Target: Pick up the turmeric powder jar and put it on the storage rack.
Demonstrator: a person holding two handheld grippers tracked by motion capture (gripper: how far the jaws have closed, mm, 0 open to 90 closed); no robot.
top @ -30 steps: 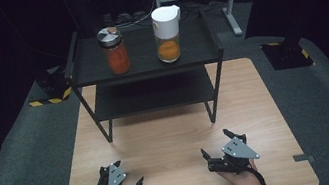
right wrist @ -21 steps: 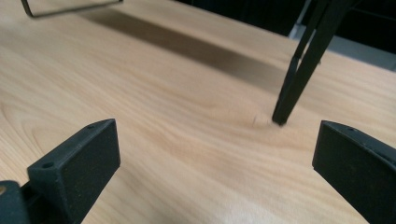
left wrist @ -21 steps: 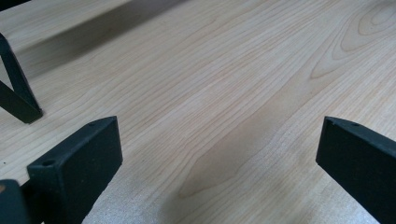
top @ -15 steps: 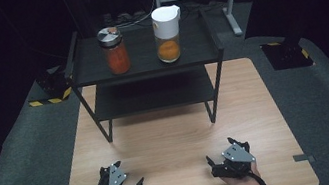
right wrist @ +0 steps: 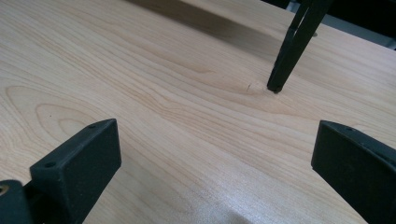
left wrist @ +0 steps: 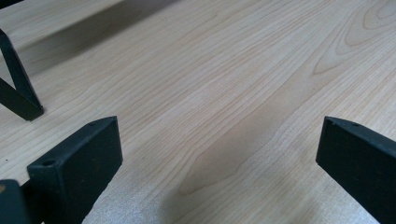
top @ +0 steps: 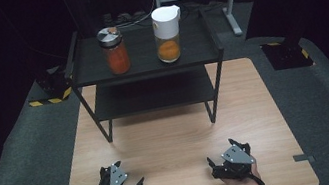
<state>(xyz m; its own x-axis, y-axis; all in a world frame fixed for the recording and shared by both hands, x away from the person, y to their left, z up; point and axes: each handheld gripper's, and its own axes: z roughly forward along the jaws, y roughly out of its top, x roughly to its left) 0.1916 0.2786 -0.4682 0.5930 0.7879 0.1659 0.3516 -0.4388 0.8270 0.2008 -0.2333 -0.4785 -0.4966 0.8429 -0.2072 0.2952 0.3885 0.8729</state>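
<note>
Since a second ago your right tool (top: 223,159) has drawn back a little toward you and settled lower near the front edge of the bench (top: 175,136); your left tool (top: 127,179) has barely shifted.

From the high view, both of your hands come in at the bottom edge, each holding a tool just above the pale wooden bench. The left tool sits toward the front left, the right tool toward the front right, and the two are well apart. Each carries a grey three-cornered plate on top.

In the left gripper view, the left tool (left wrist: 219,154) has its two black jaws spread wide, with bare wood grain between them and nothing held. One black leg of the rack (left wrist: 18,88) stands on the wood at the far left.

In the right gripper view, the right tool (right wrist: 215,154) is likewise spread wide over bare wood, gripping nothing. A black leg of the rack (right wrist: 289,51) stands farther off at the upper right.

At the far side of the bench stands a black two-tier rack (top: 148,65). On its top shelf, well away from both tools, a jar with a silver lid (top: 114,50) holds something orange-red. To its right, set apart from it, stands a white-topped jug (top: 166,34) with something orange in its clear base.
</note>
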